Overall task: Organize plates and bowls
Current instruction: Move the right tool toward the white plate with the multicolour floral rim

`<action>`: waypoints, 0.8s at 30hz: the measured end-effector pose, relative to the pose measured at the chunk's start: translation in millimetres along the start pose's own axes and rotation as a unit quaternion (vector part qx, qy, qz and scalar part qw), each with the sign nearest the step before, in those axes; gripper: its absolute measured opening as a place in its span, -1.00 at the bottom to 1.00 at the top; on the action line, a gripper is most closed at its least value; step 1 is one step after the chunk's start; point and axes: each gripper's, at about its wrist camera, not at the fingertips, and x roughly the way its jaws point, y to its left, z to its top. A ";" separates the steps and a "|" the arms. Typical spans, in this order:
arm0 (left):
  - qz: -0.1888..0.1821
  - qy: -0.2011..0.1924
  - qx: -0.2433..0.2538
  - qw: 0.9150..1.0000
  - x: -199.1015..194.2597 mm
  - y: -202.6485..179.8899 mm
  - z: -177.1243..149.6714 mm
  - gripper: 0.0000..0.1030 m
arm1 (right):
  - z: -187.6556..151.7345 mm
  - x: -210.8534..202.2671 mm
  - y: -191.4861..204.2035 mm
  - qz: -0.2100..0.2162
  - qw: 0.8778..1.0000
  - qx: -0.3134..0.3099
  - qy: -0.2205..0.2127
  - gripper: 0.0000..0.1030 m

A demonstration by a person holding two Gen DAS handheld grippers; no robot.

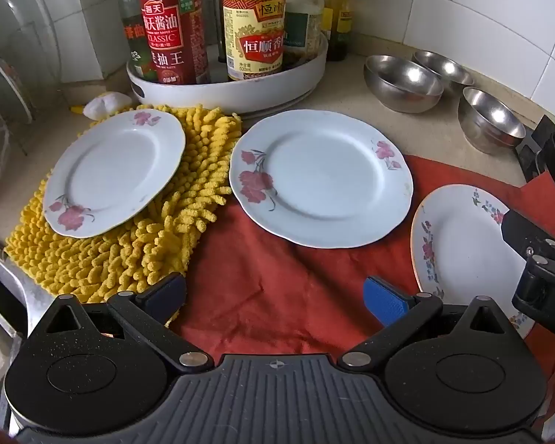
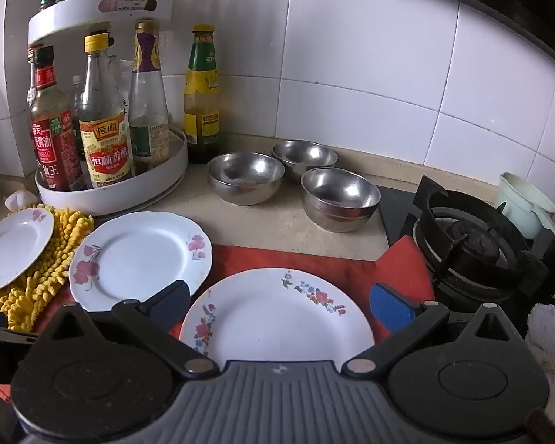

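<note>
You are at the start: both your left gripper (image 1: 273, 298) and right gripper (image 2: 277, 305) hang spread and empty. The white round flower-rimmed china plate (image 2: 277, 314) lies just beyond the right fingers on the red cloth (image 2: 296, 259); next, pinch its near rim.

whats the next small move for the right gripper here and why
Probably lower the open right gripper onto the near rim of the small floral plate and close. That plate lies directly between its fingers on the red cloth, and nothing is held yet; the middle plate would be a natural stacking spot.
</note>
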 end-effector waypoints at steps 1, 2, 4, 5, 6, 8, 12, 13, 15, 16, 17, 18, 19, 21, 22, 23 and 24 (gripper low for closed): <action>0.002 -0.007 -0.002 1.000 1.5 -1.2 1.3 1.00 | 0.3 0.2 -0.2 -0.001 1.000 0.000 0.000 0.95; -0.005 -0.007 0.001 1.000 2.2 6.3 2.6 1.00 | 0.1 0.2 -0.3 -0.001 1.000 -0.001 0.000 0.95; -0.001 -0.012 -0.002 1.000 0.6 1.9 -0.4 1.00 | 0.2 1.0 -0.8 -0.003 1.000 -0.001 0.001 0.95; -0.001 -0.012 -0.002 1.000 0.5 1.8 -0.4 1.00 | 0.1 1.2 -1.2 -0.004 1.000 -0.001 0.002 0.95; -0.002 -0.012 -0.002 1.000 0.3 1.5 -0.6 1.00 | 0.0 1.6 -1.9 -0.005 1.000 -0.001 0.003 0.95; -0.002 -0.013 -0.002 1.000 -0.3 1.3 -0.9 1.00 | -1.0 1.6 -2.8 -0.006 1.000 0.000 0.004 0.95; -0.002 -0.011 -0.004 1.000 -1.9 1.2 1.9 1.00 | -2.5 0.9 -4.1 -0.009 1.000 -0.002 0.004 0.95; -0.002 -0.011 -0.004 1.000 -2.4 1.5 1.8 1.00 | -3.0 0.8 -4.6 -0.008 1.000 -0.002 0.005 0.95; -0.003 -0.011 -0.004 1.000 -2.9 1.9 1.4 1.00 | -3.7 1.3 -4.9 -0.008 1.000 -0.002 0.008 0.95; -0.004 -0.011 -0.003 1.000 -3.1 2.0 1.2 1.00 | -4.1 1.2 -4.7 -0.008 1.000 -0.002 0.009 0.95; -0.004 -0.011 -0.002 1.000 -3.4 2.1 1.0 1.00 | -4.4 1.1 -4.5 -0.008 1.000 -0.003 0.009 0.95; -0.001 -0.010 0.000 1.000 -2.8 0.4 2.5 1.00 | -4.7 0.8 -4.1 -0.008 1.000 -0.004 0.009 0.95; 0.000 -0.011 0.000 1.000 -3.7 -0.1 2.4 1.00 | -5.0 0.6 -3.7 -0.007 1.000 -0.004 0.009 0.95; 0.002 -0.011 0.002 1.000 -5.1 -1.0 2.4 1.00 | -5.6 0.2 -3.2 -0.007 1.000 -0.005 0.010 0.95; 0.002 -0.011 0.003 1.000 -5.4 -0.7 2.3 1.00 | -5.9 -0.1 -3.0 -0.007 1.000 -0.005 0.010 0.95; 0.002 -0.012 0.002 1.000 -5.7 -0.2 2.3 1.00 | -5.8 0.1 -3.0 -0.007 1.000 -0.004 0.010 0.95; 0.002 -0.012 0.002 1.000 -5.9 0.2 2.3 1.00 | -5.9 0.1 -3.1 -0.007 1.000 -0.005 0.010 0.95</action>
